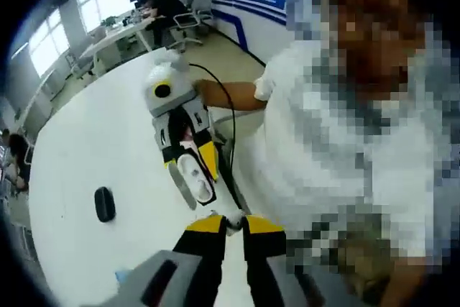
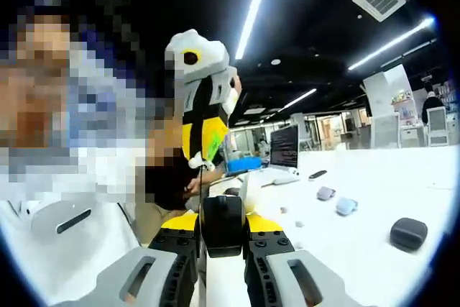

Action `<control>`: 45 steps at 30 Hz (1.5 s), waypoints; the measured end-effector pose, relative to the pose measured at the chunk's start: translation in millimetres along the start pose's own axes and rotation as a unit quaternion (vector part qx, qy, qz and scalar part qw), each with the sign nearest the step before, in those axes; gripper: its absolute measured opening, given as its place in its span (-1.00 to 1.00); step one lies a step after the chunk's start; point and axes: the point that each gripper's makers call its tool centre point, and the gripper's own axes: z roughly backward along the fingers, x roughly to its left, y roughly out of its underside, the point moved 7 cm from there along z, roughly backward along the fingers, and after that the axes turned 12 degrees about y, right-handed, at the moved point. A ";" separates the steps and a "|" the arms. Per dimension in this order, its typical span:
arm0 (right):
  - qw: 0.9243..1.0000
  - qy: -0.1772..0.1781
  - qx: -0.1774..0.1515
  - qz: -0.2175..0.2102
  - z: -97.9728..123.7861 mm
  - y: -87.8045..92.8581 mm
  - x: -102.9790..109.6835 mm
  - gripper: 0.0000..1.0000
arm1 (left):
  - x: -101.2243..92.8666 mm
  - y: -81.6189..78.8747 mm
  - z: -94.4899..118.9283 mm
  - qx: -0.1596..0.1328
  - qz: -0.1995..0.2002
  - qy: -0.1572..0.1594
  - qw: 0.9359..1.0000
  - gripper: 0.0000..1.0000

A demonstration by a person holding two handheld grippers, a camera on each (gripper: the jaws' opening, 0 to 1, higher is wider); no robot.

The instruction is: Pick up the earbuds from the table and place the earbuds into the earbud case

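Two grippers are held close together above a white table [image 1: 86, 156].

In the left gripper view, the left gripper [image 1: 235, 222] rises from 6 o'clock with its jaws nearly together, and a small white earbud [image 1: 235, 219] is pinched between the yellow tips. At 12 o'clock from it, just beyond the tips, the right gripper [image 1: 194, 170] comes in with an open white case [image 1: 198, 176] clamped between its jaws, the hollow side turned toward the earbud. The earbud is near the case but apart from it. At 9 o'clock a dark oval object [image 1: 105, 204] lies on the table. A black cable [image 1: 231, 124] is seen trailing behind the right gripper.

In the right gripper view, the right gripper [image 2: 223, 229] is seen closed on a dark-looking body [image 2: 223, 224], taken to be the case viewed from behind. At 12 o'clock the left gripper [image 2: 198, 162] hangs above, with a small white earbud [image 2: 196, 162] at its tips. At 3 o'clock two pale small items [image 2: 336, 200] and a dark case [image 2: 408, 234] lie on the table.

The step in hand is judged to be seating the earbud in the case. The grip on the earbud is narrow and at the very tips, so the earbud could be squeezed out or twisted if it is pressed against the rim. As both things are held in the air, a small tilt of either hand could misalign stem and socket, and the earbud could be dropped to the table or floor. Whether the other earbud is already in the case cannot be told.
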 end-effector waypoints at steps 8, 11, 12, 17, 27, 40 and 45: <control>1.000 -0.009 0.005 0.021 -2.2 -2.4 7.5 -0.57 | 16.9 -27.3 -19.1 0.007 0.019 0.097 0.995 -0.77; 0.999 -0.009 0.004 0.032 -1.2 -3.7 8.1 -0.57 | 22.4 -28.5 -21.4 -0.018 0.040 0.124 0.991 -0.77; 0.999 -0.009 0.004 0.036 -0.7 -4.2 8.5 -0.57 | 24.4 -28.8 -22.3 -0.029 0.050 0.137 0.989 -0.77; 0.999 -0.009 -0.003 0.050 2.8 -8.3 10.2 -0.57 | 33.6 -19.6 -24.5 -0.057 0.072 0.161 0.983 -0.77; 0.987 0.069 -0.020 0.147 1.8 -18.6 -0.2 -0.57 | 47.1 3.1 -5.5 -0.126 0.147 0.124 0.973 -0.77; 0.970 0.174 -0.045 0.165 2.8 -13.9 -47.3 -0.57 | 76.8 88.5 -11.6 -0.244 0.197 -0.027 0.949 -0.93; 0.979 0.141 -0.107 0.103 9.9 -0.1 -63.4 -0.57 | 61.5 133.3 -30.2 -0.391 0.111 -0.081 0.910 -0.93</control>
